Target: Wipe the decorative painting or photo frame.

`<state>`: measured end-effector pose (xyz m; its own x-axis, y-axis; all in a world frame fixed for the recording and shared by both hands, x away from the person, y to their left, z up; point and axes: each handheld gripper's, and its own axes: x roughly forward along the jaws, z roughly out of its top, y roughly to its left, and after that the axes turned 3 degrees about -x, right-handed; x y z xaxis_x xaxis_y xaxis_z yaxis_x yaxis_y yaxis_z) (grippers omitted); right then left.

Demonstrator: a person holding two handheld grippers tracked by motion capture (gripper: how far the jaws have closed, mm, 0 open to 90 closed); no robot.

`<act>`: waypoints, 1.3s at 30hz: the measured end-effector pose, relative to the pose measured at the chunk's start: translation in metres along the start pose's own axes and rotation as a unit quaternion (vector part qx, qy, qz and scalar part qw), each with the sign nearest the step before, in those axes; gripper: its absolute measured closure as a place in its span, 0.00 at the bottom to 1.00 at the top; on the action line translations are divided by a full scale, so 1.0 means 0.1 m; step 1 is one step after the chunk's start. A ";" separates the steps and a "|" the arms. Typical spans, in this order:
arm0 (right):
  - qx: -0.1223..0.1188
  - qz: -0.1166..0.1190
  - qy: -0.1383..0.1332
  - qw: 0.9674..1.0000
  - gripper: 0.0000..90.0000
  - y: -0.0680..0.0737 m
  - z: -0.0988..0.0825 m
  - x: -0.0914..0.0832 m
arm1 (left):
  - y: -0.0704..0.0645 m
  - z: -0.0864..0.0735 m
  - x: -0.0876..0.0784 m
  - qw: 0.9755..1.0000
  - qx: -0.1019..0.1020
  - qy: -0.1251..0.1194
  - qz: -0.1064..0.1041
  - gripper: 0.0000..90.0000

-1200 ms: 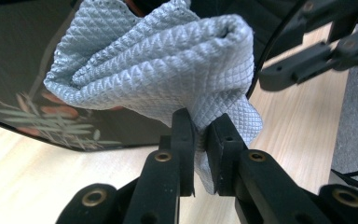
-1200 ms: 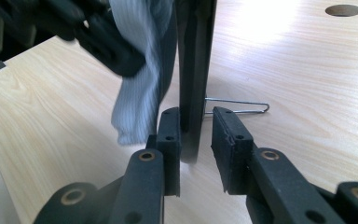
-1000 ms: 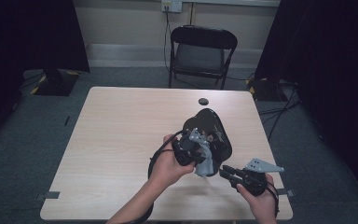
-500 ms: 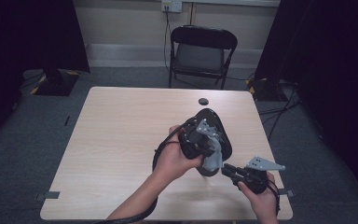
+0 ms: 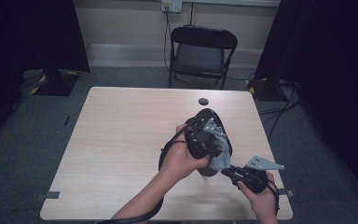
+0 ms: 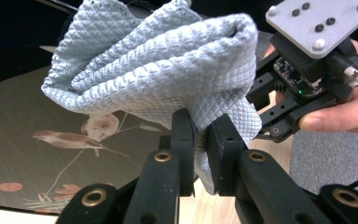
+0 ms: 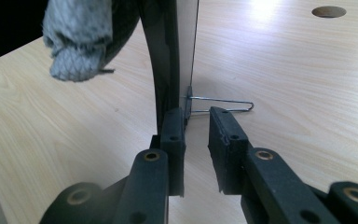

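A dark oval plate [image 5: 209,116] painted with a bird [image 6: 67,139] stands upright on the table on a wire stand [image 7: 228,99]. My left gripper [image 5: 216,151] is shut on a bunched grey quilted cloth [image 6: 158,60], which I hold against the plate's painted face. The cloth [image 7: 77,37] hangs at the plate's edge [image 7: 165,56] in the right gripper view. My right gripper [image 7: 196,119] sits low at the plate's bottom edge. Its jaws are a narrow gap apart with bare table between them, and its left jaw lies beside the rim.
The wooden table [image 5: 121,140] has a round cable hole [image 5: 203,101] near its far edge. A black folding chair [image 5: 200,51] stands behind the table. Dark curtains hang at both sides, and grey carpet lies around the table.
My left hand has lifted the cloth a little higher on the plate's face. The right hand and the plate have stayed where they were.
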<state>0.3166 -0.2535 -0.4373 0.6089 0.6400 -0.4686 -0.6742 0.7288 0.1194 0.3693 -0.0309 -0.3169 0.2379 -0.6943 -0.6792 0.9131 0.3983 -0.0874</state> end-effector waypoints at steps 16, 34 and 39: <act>-0.001 -0.003 -0.007 1.000 0.85 0.01 0.03 -0.01 | 0.03 -0.33 0.28 0.999 -0.015 0.043 -0.003 0.91; 0.001 -0.006 -0.009 1.000 0.84 0.01 0.03 -0.01 | 0.12 -0.80 0.62 0.996 -0.056 0.073 -0.009 0.91; 0.000 -0.007 -0.010 1.000 0.84 0.01 0.03 -0.01 | 0.17 -0.88 0.68 0.995 -0.063 0.081 -0.010 0.91</act>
<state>0.3165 -0.2528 -0.4340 0.6270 0.6346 -0.4518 -0.6655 0.7378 0.1129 0.3714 -0.0182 -0.4286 0.1537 -0.6011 -0.7843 0.8657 0.4645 -0.1863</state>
